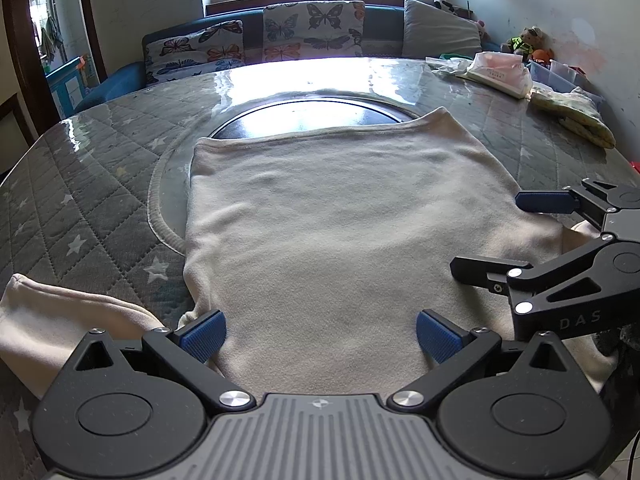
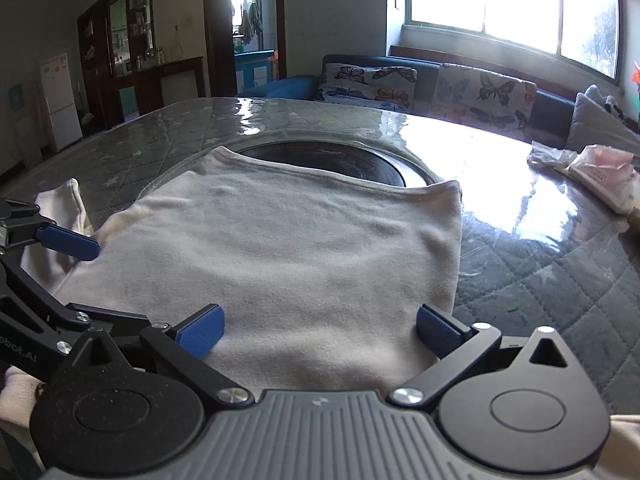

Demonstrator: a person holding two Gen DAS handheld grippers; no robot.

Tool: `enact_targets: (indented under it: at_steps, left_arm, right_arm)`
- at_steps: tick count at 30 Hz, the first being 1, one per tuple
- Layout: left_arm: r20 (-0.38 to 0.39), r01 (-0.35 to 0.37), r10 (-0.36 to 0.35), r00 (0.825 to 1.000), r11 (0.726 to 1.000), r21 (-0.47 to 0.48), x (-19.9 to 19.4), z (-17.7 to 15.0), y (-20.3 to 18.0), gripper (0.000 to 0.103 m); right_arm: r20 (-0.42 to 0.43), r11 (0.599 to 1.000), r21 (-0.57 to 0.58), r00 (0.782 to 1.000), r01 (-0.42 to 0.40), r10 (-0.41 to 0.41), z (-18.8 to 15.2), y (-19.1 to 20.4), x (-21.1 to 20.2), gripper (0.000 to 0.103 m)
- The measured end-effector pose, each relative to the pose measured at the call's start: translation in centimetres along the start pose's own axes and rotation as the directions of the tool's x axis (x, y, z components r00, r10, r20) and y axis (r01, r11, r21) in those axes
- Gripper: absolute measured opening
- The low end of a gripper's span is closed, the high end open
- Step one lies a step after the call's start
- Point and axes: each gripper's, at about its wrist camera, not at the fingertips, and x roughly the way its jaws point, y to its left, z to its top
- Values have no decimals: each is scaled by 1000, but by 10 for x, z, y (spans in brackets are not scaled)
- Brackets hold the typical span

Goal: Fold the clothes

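Observation:
A cream long-sleeved garment (image 1: 320,224) lies flat on the quilted table, hem toward the far side; it also shows in the right wrist view (image 2: 288,248). One sleeve (image 1: 60,320) spreads out at the left. My left gripper (image 1: 320,334) is open and empty, its blue pads (image 1: 202,334) just above the near part of the garment. My right gripper (image 2: 320,334) is open and empty over the garment's near right part. The right gripper also shows at the right of the left wrist view (image 1: 496,236), open. The left gripper shows at the left of the right wrist view (image 2: 84,280).
The table (image 1: 80,184) has a grey star-patterned quilted cover under clear plastic, with a dark round inset (image 1: 312,116) beyond the garment. A folded patterned cloth (image 1: 576,116), a tissue pack (image 1: 500,72) and a plastic box (image 1: 556,74) lie at the far right. A sofa with butterfly cushions (image 1: 280,36) stands behind.

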Motion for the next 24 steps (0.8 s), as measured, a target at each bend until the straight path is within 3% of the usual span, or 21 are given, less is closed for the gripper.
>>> enact_targets:
  at_steps: [14, 24]
  left_arm:
    - [-4, 3, -3, 1000, 1000, -1, 1, 0, -1, 103]
    - [4, 1, -1, 1000, 1000, 1, 0, -2, -1, 103]
  right_arm:
    - [-2, 1000, 8, 1000, -6, 6, -2, 0, -6, 103]
    - [66, 996, 84, 997, 22, -28, -1, -9, -49, 103]
